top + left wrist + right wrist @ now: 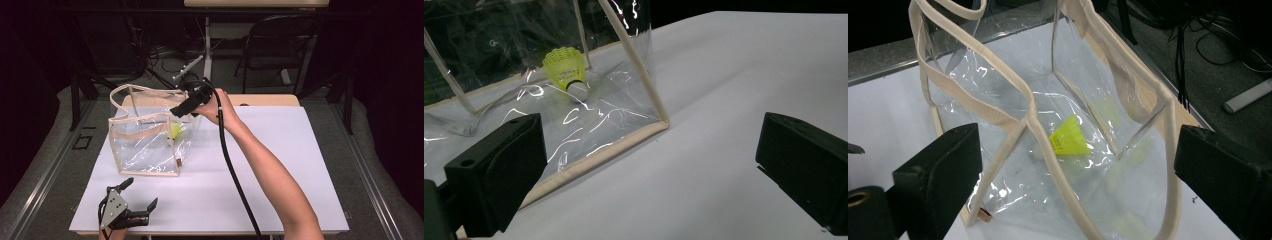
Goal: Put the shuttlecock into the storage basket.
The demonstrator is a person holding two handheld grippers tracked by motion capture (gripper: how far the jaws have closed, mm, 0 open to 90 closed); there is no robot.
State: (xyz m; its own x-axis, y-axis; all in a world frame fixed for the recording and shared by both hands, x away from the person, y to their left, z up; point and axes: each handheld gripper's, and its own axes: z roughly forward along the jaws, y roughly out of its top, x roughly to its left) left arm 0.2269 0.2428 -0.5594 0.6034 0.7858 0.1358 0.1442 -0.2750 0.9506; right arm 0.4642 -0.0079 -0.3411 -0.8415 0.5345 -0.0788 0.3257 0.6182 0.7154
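One yellow shuttlecock [1069, 138] is seen lying inside one clear bag [145, 145] on the counter [280, 165]. The right tool [186, 103] is held wide and empty above the bag's mouth; the left tool [137, 195], also wide, rests near the counter edge. The unsupported bag could be tipped if its handle were snagged.

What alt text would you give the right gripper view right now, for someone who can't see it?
A yellow shuttlecock lies on the bottom of a clear plastic tote bag with beige trim, seen from above through the bag's open top. The right gripper hovers over the opening, its two black jaws wide apart and holding nothing. The bag stands on a white table.
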